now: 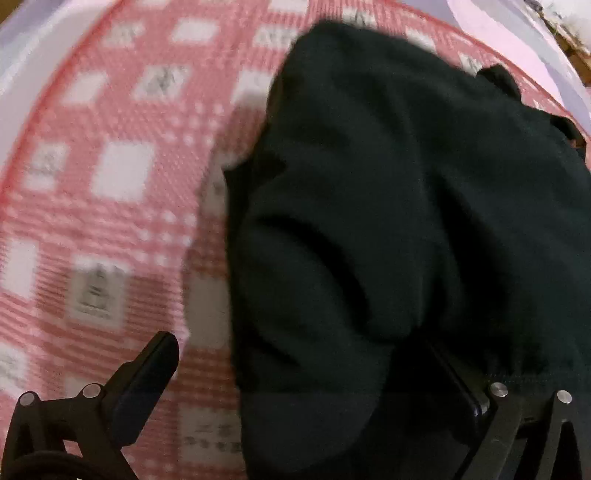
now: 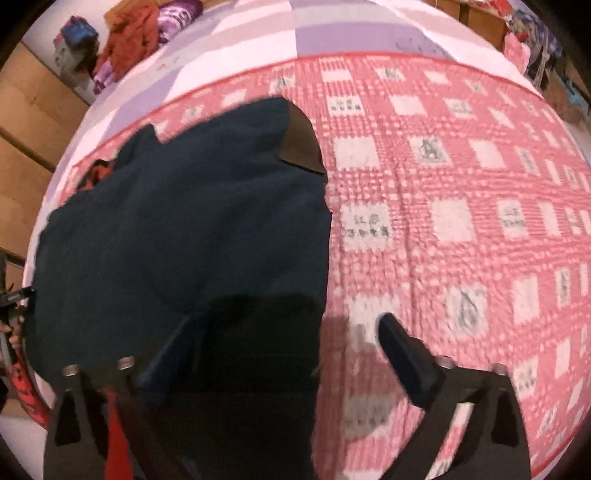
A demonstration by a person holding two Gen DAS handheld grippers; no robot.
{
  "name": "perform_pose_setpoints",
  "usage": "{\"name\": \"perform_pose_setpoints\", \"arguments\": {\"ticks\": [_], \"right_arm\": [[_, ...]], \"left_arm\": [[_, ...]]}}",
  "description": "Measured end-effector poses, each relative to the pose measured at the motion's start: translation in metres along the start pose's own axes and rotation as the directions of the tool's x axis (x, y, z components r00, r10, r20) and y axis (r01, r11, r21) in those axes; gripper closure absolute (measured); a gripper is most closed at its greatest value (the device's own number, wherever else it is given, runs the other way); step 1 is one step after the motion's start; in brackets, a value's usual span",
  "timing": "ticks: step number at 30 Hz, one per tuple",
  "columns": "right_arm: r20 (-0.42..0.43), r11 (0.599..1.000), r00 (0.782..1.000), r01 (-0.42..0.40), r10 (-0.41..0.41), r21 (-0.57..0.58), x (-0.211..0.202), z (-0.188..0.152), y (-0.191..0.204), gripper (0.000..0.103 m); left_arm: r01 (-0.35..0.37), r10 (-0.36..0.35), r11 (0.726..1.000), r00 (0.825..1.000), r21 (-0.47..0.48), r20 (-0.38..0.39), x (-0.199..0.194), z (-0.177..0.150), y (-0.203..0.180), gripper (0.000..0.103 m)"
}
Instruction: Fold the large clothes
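Note:
A large dark navy garment (image 1: 406, 184) lies bunched on a red-and-white checked blanket (image 1: 110, 166). In the left wrist view it fills the right half. My left gripper (image 1: 303, 354) is open just above its near left edge, with one finger over the blanket and the other over the dark cloth. In the right wrist view the garment (image 2: 184, 221) covers the left half of the blanket (image 2: 461, 184), with a brown inner patch (image 2: 303, 144) showing at its far end. My right gripper (image 2: 284, 332) is open astride the garment's near right edge, pads apart and not pressing on it.
The blanket lies on a lilac-and-white striped sheet (image 2: 314, 29). Cardboard boxes (image 2: 26, 110) and a heap of orange and purple clothes (image 2: 129, 40) sit beyond the far left corner. More coloured items (image 2: 532, 48) are at the far right.

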State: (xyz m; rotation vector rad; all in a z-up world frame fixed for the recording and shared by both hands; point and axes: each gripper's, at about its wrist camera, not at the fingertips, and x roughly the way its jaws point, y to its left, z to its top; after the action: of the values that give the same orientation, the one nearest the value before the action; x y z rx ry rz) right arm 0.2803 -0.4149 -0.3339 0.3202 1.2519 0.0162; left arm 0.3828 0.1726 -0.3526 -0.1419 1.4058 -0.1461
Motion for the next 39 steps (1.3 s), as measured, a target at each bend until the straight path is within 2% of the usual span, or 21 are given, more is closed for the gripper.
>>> {"name": "perform_pose_setpoints", "arguments": {"ticks": [2, 5, 7, 8, 10, 11, 12, 13, 15, 16, 18, 23, 26, 30, 34, 39], "right_arm": [[-0.028, 0.998, 0.998, -0.055, 0.055, 0.032, 0.013, -0.001, -0.003, 0.000], [-0.019, 0.983, 0.989, -0.146, 0.149, 0.112, 0.021, -0.009, -0.007, 0.000], [-0.030, 0.945, 0.957, -0.278, 0.287, 0.173, 0.032, -0.016, -0.004, 0.000], [-0.038, 0.937, 0.949, -0.303, 0.314, 0.172, 0.037, -0.018, 0.001, 0.000], [-0.031, 0.964, 0.968, -0.247, 0.251, 0.093, 0.041, -0.018, 0.020, 0.002], [-0.025, 0.968, 0.971, -0.236, 0.239, 0.084, 0.041, -0.018, 0.023, 0.008], [-0.016, 0.970, 0.973, -0.230, 0.232, 0.076, 0.040, -0.019, 0.026, 0.015], [-0.005, 0.972, 0.974, -0.225, 0.226, 0.067, 0.037, -0.020, 0.028, 0.020], [0.036, 0.977, 0.978, -0.207, 0.206, 0.041, 0.023, -0.025, 0.033, 0.049], [0.055, 0.981, 0.980, -0.194, 0.193, 0.023, 0.014, -0.028, 0.037, 0.053], [0.080, 0.986, 0.983, -0.165, 0.165, -0.007, 0.003, -0.032, 0.045, 0.063], [0.174, 0.988, 0.984, -0.017, 0.044, -0.155, -0.035, -0.042, 0.087, 0.069], [0.239, 0.964, 0.971, 0.090, -0.028, -0.250, -0.056, -0.042, 0.110, 0.071], [0.310, 0.934, 0.950, 0.149, -0.044, -0.324, -0.086, -0.044, 0.143, 0.072], [0.335, 0.930, 0.942, 0.130, -0.008, -0.345, -0.111, -0.049, 0.166, 0.073], [0.356, 0.925, 0.933, 0.090, 0.051, -0.369, -0.134, -0.062, 0.195, 0.074]], "left_arm": [[0.037, -0.037, 0.999, 0.999, -0.035, -0.008, 0.005, -0.003, 0.003, 0.000], [0.120, -0.121, 0.992, 0.993, -0.032, -0.016, 0.014, -0.009, -0.001, 0.000], [0.152, -0.153, 0.988, 0.987, -0.032, -0.039, 0.025, -0.010, -0.008, 0.000], [0.123, -0.123, 0.992, 0.992, -0.003, -0.039, 0.028, -0.009, -0.015, 0.000], [0.100, -0.099, 0.994, 0.995, 0.039, -0.034, 0.029, -0.008, -0.021, 0.004], [0.099, -0.098, 0.994, 0.995, 0.049, -0.028, 0.029, -0.008, -0.021, 0.007], [0.102, -0.101, 0.993, 0.995, 0.058, -0.019, 0.025, -0.009, -0.022, 0.016], [0.111, -0.111, 0.992, 0.994, 0.063, -0.008, 0.021, -0.010, -0.023, 0.035], [0.109, -0.112, 0.990, 0.993, 0.083, 0.030, 0.004, -0.014, -0.026, 0.056], [0.094, -0.099, 0.990, 0.994, 0.101, 0.048, -0.003, -0.017, -0.029, 0.064], [0.072, -0.082, 0.991, 0.993, 0.115, 0.084, -0.018, -0.022, -0.030, 0.071], [0.099, -0.113, 0.991, 0.980, 0.089, 0.161, -0.054, -0.030, -0.024, 0.077], [0.116, -0.132, 0.989, 0.973, 0.092, 0.191, -0.076, -0.035, -0.028, 0.079], [0.124, -0.148, 0.985, 0.966, 0.120, 0.214, -0.098, -0.037, -0.044, 0.080], [0.119, -0.158, 0.978, 0.957, 0.169, 0.244, -0.122, -0.044, -0.064, 0.081], [0.111, -0.158, 0.976, 0.953, 0.186, 0.260, -0.144, -0.053, -0.066, 0.081]]}}
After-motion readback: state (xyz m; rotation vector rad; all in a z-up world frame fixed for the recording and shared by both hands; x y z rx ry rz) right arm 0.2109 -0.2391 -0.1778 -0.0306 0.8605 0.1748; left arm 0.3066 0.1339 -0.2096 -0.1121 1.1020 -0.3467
